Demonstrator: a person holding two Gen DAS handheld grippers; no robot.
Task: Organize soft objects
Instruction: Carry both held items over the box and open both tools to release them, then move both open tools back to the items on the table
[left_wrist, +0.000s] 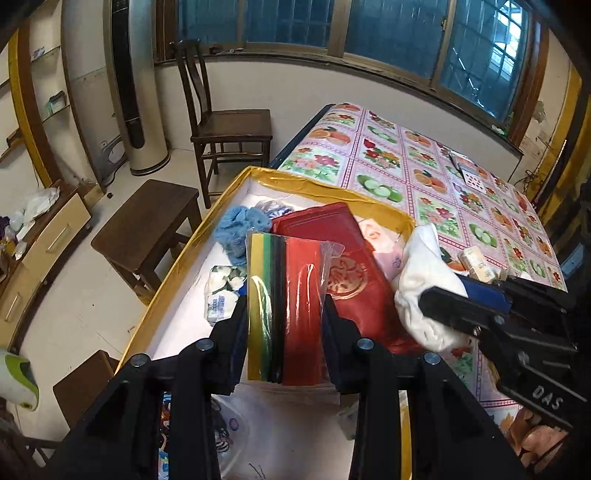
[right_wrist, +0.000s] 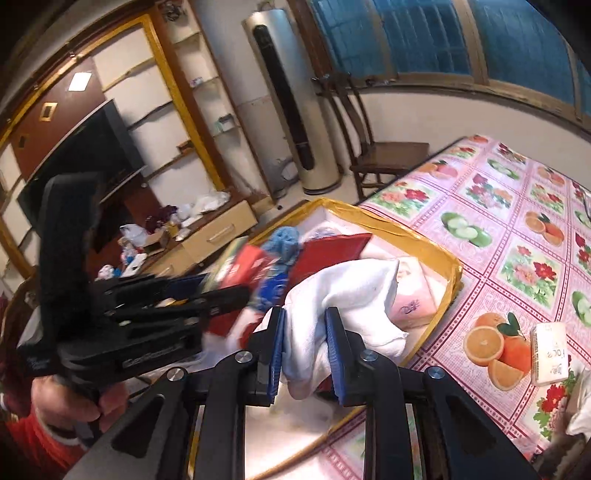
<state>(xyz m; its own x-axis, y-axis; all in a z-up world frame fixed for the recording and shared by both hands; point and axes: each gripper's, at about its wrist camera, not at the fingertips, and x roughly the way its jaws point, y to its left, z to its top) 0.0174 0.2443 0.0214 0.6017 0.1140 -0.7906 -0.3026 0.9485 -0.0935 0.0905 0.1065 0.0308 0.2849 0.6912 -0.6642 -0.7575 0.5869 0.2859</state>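
White cloth (right_wrist: 343, 295) is clamped in your right gripper (right_wrist: 306, 354); lower it into the box (right_wrist: 448, 286) near-right corner. Left gripper (left_wrist: 284, 325) grips the packet (left_wrist: 286, 302); keep apart.

Two grippers: left gripper (left_wrist: 284, 325), right gripper (right_wrist: 304, 354). One gold-rimmed box (left_wrist: 314, 182). One white cloth (right_wrist: 351, 295). One clear-wrapped pack of coloured sheets (left_wrist: 284, 295). One red embossed pouch (left_wrist: 347, 266). One blue fluffy item (left_wrist: 236, 229). One pink tissue pack (right_wrist: 410, 299). One floral tissue pack (left_wrist: 221, 291). One chair (left_wrist: 225, 129). Two stools, nearer one (left_wrist: 147, 225).
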